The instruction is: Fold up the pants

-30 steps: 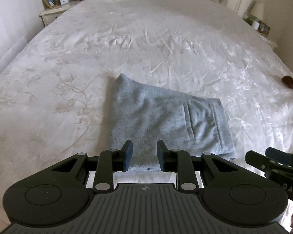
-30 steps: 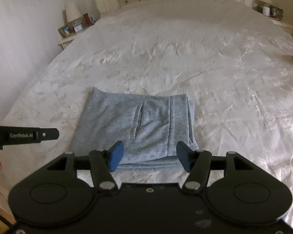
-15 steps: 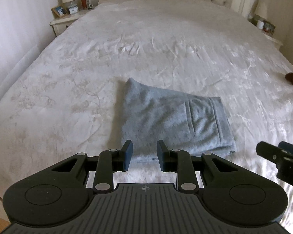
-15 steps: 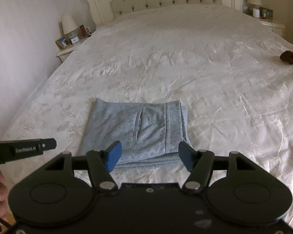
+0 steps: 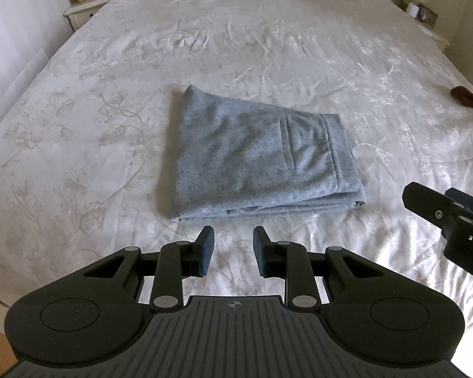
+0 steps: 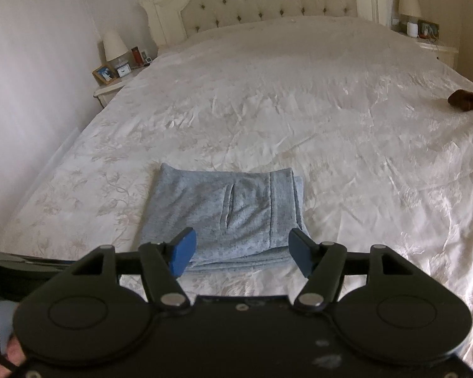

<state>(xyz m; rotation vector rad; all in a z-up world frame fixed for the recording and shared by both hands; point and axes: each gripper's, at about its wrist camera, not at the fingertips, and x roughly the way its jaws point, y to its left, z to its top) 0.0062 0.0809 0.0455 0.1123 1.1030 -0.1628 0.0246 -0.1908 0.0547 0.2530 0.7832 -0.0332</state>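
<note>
Your pants (image 5: 255,160) lie folded into a flat grey bundle on the white bedspread (image 5: 268,47), near the foot of the bed (pocket seam facing up). Your left gripper (image 5: 233,247) hangs just short of the bundle's near edge, fingers a narrow gap apart, holding nothing. Your right gripper (image 6: 241,250) hovers over that same edge, spread wide and empty. A small brown thing (image 6: 466,99) rests far right.

Matte black handheld grippers with blue finger pads.
The left gripper (image 5: 232,250) has a ribbed grey body, round silver pivot screws and a crosshair mark; the right gripper (image 6: 242,253) shows brighter blue pads (image 6: 183,252).
</note>
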